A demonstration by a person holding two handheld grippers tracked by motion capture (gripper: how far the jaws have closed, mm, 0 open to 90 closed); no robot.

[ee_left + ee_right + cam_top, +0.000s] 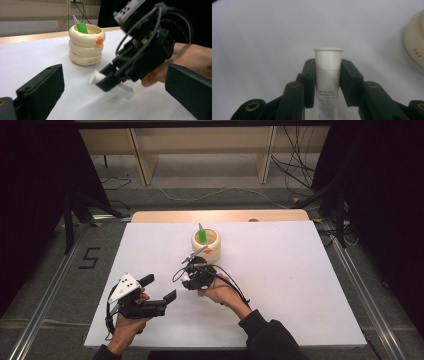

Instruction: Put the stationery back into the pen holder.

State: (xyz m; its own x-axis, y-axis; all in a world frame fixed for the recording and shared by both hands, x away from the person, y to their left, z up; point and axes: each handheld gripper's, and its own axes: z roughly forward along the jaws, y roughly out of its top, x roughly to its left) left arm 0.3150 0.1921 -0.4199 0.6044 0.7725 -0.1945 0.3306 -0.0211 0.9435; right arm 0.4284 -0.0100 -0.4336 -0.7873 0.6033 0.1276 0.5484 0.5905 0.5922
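A cream ringed holder [206, 245] with a green pen [201, 236] stands just beyond the right gripper [192, 262]; cables [300, 165] trail on the floor far beyond it.

Plastic and matt surfaces
Smooth white plastic tube [328, 75] with a clear printed body; glossy cream holder [86, 45]; matt black tool [328, 82]; matt white table [280, 280].

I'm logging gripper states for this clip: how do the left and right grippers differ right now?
The left gripper has its jaws spread wide with nothing between them; the right gripper is shut on a white tube. The left gripper sits back near the table's front edge, while the right gripper is farther forward, closer to the cream ringed holder. Both are black, hand-held, and off the table.
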